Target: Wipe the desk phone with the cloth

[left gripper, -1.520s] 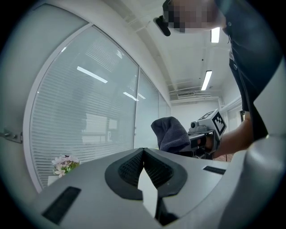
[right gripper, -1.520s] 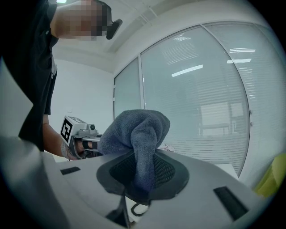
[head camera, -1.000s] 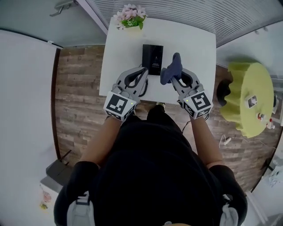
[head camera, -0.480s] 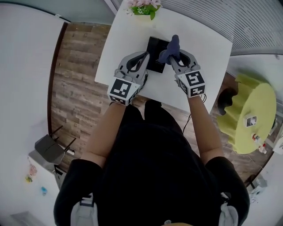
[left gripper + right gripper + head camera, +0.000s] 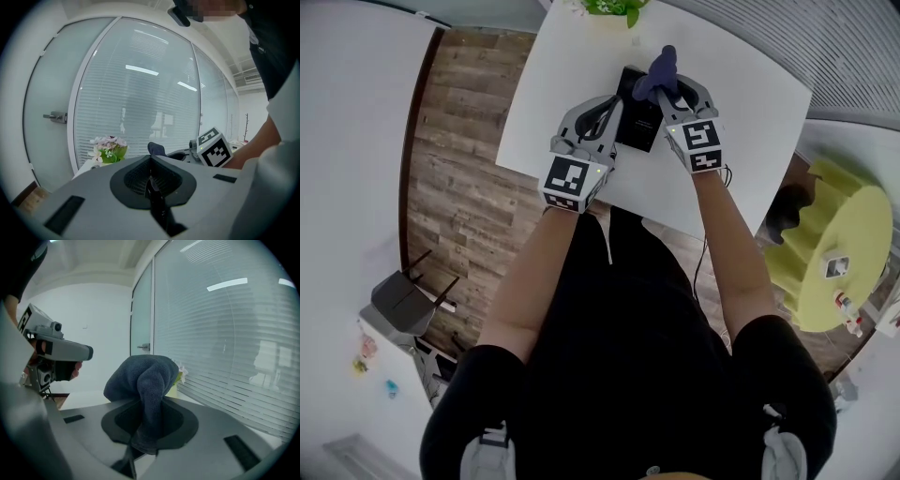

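A black desk phone (image 5: 639,127) lies flat on the white table (image 5: 553,94), between my two grippers in the head view. My right gripper (image 5: 667,92) is shut on a dark blue cloth (image 5: 658,75), which bulges out past its jaws over the phone's far right corner. In the right gripper view the cloth (image 5: 143,385) is bunched between the jaws and hides the phone. My left gripper (image 5: 609,108) is at the phone's left edge, its jaws shut with nothing between them. The left gripper view looks above the table and misses the phone.
A pot of pink flowers with green leaves (image 5: 614,7) stands at the table's far edge, just beyond the phone. A glass wall with blinds (image 5: 140,93) rises behind the table. To the right stands a yellow-green round stool (image 5: 844,262). The floor is wood planks (image 5: 450,187).
Both grippers have moved forward over the table toward the phone. The cloth has gone from beside the phone to over its far right corner.
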The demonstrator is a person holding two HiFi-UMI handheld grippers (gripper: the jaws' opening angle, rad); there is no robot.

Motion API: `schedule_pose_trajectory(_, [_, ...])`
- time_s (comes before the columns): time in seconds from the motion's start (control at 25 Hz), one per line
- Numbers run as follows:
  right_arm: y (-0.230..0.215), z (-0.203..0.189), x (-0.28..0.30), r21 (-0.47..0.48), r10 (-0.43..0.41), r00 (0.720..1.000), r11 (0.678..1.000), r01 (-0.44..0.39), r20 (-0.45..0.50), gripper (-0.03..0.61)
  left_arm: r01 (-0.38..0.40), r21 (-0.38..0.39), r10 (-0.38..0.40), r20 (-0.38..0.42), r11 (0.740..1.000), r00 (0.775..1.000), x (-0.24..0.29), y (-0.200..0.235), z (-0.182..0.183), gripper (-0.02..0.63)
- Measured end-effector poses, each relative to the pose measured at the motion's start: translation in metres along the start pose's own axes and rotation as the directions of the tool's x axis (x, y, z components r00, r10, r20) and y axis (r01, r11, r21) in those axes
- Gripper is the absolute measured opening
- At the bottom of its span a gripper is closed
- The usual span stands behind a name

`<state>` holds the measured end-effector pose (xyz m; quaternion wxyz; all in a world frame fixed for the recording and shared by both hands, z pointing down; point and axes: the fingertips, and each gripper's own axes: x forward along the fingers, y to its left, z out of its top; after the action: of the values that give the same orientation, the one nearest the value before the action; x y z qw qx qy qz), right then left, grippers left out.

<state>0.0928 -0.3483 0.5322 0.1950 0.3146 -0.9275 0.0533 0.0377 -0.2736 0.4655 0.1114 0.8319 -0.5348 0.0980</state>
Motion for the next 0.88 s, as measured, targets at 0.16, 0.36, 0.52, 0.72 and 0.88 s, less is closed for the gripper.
schedule_pose_trajectory(0.16, [-0.002, -0.025, 0.015, -0.069, -0.021, 0.999, 0.997, 0.018, -0.033, 0.088, -0.016, -0.013, 0.016, -0.015, 1.000, 1.000, 0.000, 0.004, -0.015, 0.011])
schedule_pose_trajectory(0.36, [0.005, -0.043, 0.016, -0.146, -0.039, 0.997, 0.989, 0.029, -0.067, 0.087, -0.021, -0.022, 0.020, -0.031, 1.000, 0.999, 0.002, 0.005, -0.030, 0.011])
schedule_pose_trajectory(0.52, [0.012, -0.051, 0.014, -0.165, -0.059, 0.995, 0.985, 0.046, -0.078, 0.087, 0.008, -0.019, -0.009, -0.052, 1.000, 0.999, 0.006, 0.002, -0.044, 0.011])
schedule_pose_trajectory(0.72, [0.023, -0.062, 0.010, -0.174, -0.081, 0.992, 0.983, 0.063, -0.099, 0.087, 0.049, -0.015, -0.050, -0.074, 0.999, 0.996, 0.008, 0.002, -0.060, 0.011])
schedule_pose_trajectory(0.88, [0.035, -0.072, 0.004, -0.169, -0.094, 0.989, 0.983, 0.075, -0.113, 0.087, 0.073, -0.014, -0.074, -0.082, 0.997, 0.994, 0.004, 0.001, -0.068, 0.011])
